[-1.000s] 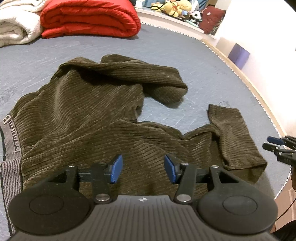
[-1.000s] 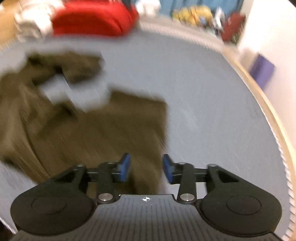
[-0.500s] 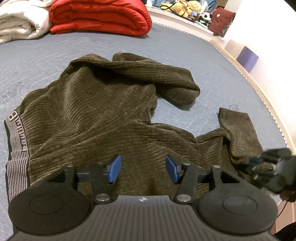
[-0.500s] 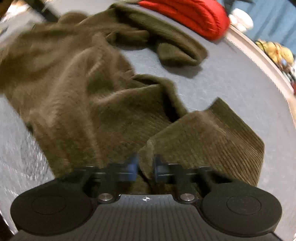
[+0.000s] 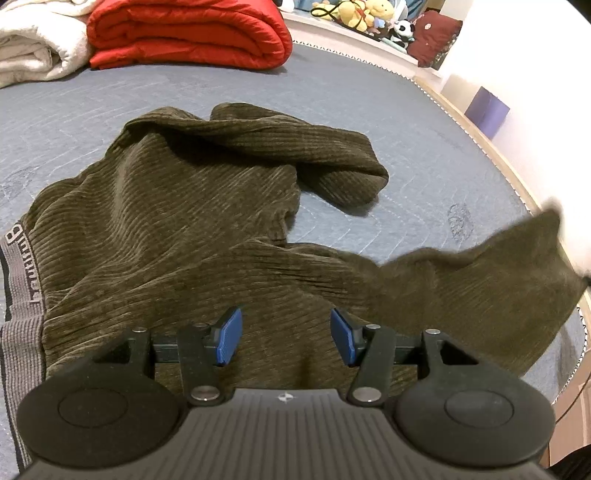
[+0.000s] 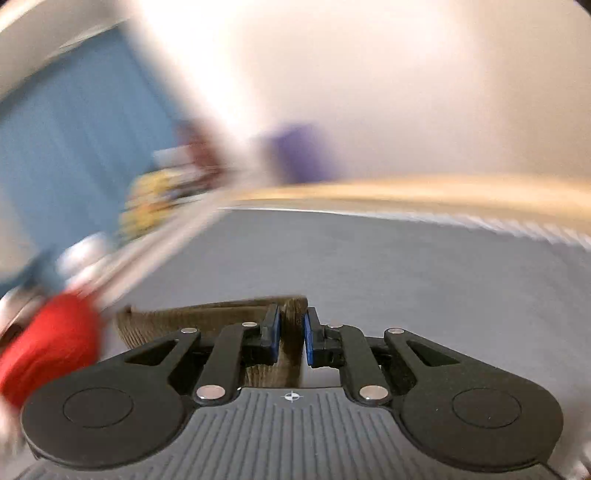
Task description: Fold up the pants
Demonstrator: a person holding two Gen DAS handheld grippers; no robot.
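Dark olive corduroy pants [image 5: 177,221] lie crumpled on the grey-blue bed cover [image 5: 424,147], with the grey lettered waistband [image 5: 18,280] at the left. One leg bends back at the far side. The other leg's cuff end [image 5: 517,273] is lifted off the cover at the right. My left gripper [image 5: 286,336] is open and empty, hovering over the near leg. My right gripper [image 6: 293,334] is shut on the pants cuff [image 6: 291,325]; that view is blurred by motion.
A folded red quilt [image 5: 188,33] and a white blanket [image 5: 33,44] lie at the far end of the bed. Stuffed toys [image 5: 354,14] sit on a ledge behind. The bed's wooden edge [image 5: 491,147] and a wall with a purple box [image 5: 485,110] run along the right.
My right gripper closed on the near leg's cuff and lifted it up to the right, swinging its view toward the wall. My left gripper stayed open, drifting slightly.
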